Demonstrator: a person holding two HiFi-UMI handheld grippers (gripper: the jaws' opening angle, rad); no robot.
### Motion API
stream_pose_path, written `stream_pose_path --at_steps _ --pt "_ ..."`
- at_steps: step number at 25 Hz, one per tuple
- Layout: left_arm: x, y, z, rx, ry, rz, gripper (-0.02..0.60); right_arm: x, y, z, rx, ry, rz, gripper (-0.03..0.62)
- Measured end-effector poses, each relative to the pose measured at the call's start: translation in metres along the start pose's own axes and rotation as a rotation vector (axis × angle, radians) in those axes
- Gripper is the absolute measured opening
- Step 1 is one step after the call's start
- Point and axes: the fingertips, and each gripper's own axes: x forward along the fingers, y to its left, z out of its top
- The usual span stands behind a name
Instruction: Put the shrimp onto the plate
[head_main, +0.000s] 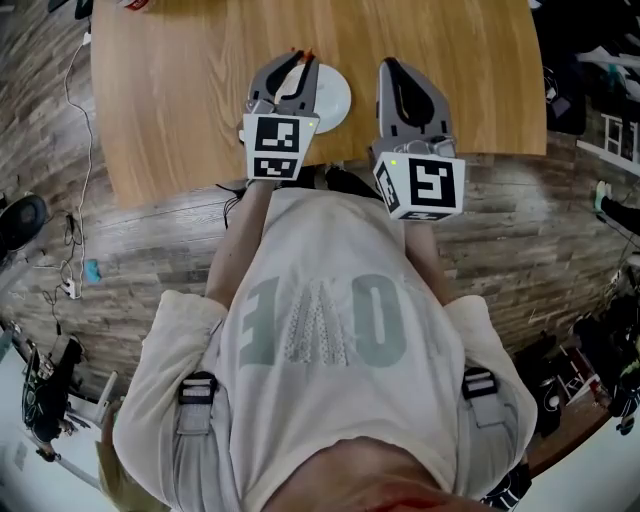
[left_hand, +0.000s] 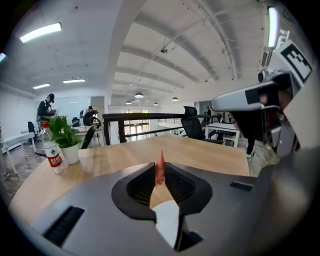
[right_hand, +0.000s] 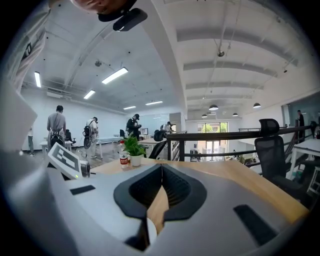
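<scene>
Orange-red, tapered shrimp (left_hand: 159, 166) stands pinched tip-up in left tongs (left_hand: 159, 174); right tongs (right_hand: 161, 170) closed on nothing.

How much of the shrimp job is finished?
Done: the small orange-pink shrimp is picked up, pinched between the jaws of the left gripper. In hand: that gripper hangs over the round white plate on the wooden table. Left: lower the shrimp and let go, since it is not yet on the plate. The right gripper is shut and empty.
</scene>
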Motion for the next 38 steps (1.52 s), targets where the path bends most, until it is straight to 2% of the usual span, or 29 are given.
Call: stream_pose_path --at_steps 8,15,24,34,38 --pt "0.019 -0.029 -0.077 -0.009 0.269 -0.116 0.064 -0.008 -0.011 -0.012 -0.020 0.030 -0.033 0.020" --pt "0.022 -0.042 -0.112 0.012 0.427 -0.180 0.064 -0.009 -0.014 -0.023 -0.003 0.064 -0.046 0.020" --pt "0.019 -0.048 -0.134 0.035 0.505 -0.212 0.064 -0.011 -0.006 -0.034 0.016 0.093 -0.037 0.020" --pt "0.024 -0.053 -0.135 0.123 0.585 -0.249 0.064 -0.012 -0.006 -0.036 0.018 0.098 -0.035 0.020" --pt "0.024 -0.054 -0.136 0.122 0.597 -0.257 0.065 -0.011 -0.005 -0.038 0.022 0.102 -0.032 0.020"
